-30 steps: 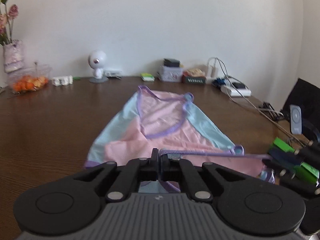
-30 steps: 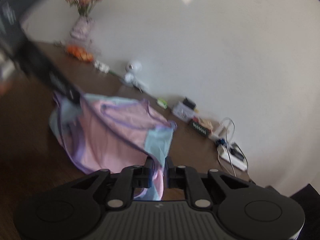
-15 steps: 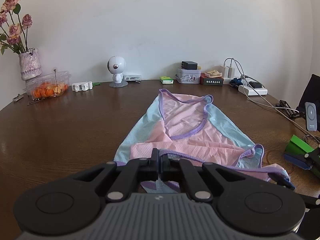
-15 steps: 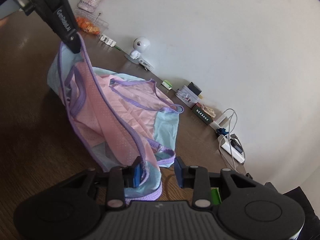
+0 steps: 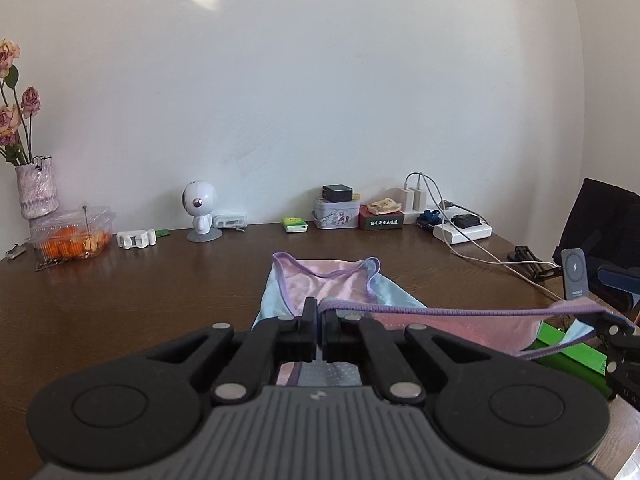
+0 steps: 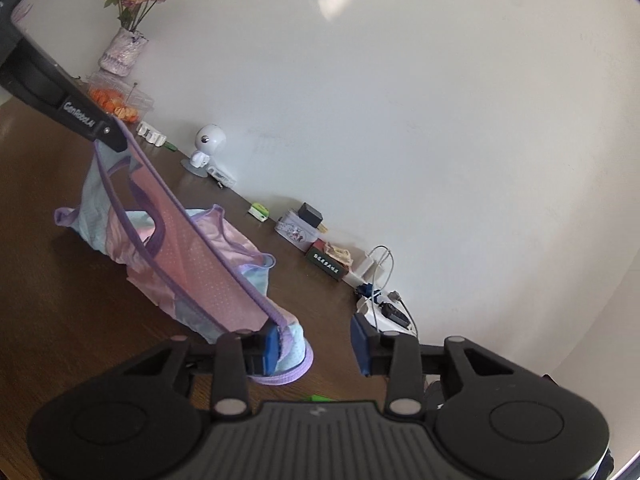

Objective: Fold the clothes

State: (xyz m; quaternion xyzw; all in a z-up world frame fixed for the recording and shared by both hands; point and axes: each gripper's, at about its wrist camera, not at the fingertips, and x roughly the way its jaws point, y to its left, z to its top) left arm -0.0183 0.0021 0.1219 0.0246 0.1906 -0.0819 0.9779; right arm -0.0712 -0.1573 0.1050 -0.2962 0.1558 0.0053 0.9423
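Note:
A pink and light-blue mesh top with purple trim (image 5: 328, 284) lies partly on the brown table (image 5: 120, 300), its near end lifted. My left gripper (image 5: 320, 312) is shut on the purple trim. From there the trim runs taut to the right, to my right gripper (image 5: 612, 328). In the right wrist view the top (image 6: 192, 256) hangs in a sloping sheet from the left gripper (image 6: 108, 136) down to my right gripper (image 6: 316, 348). That gripper is open wide, and the trim rests against its left blue pad (image 6: 270, 346) only.
Along the back wall stand a flower vase (image 5: 36, 192), a clear fruit box (image 5: 72, 234), a white robot figure (image 5: 200, 208), tins (image 5: 336, 212) and a power strip with cables (image 5: 460, 230). At the right are a phone stand (image 5: 574, 276), a green box (image 5: 568, 352) and a black chair (image 5: 600, 224).
My right gripper's jaws have gone from nearly shut on the cloth to wide apart. My left gripper has lifted the trim higher, and the trim is now stretched taut between the two grippers.

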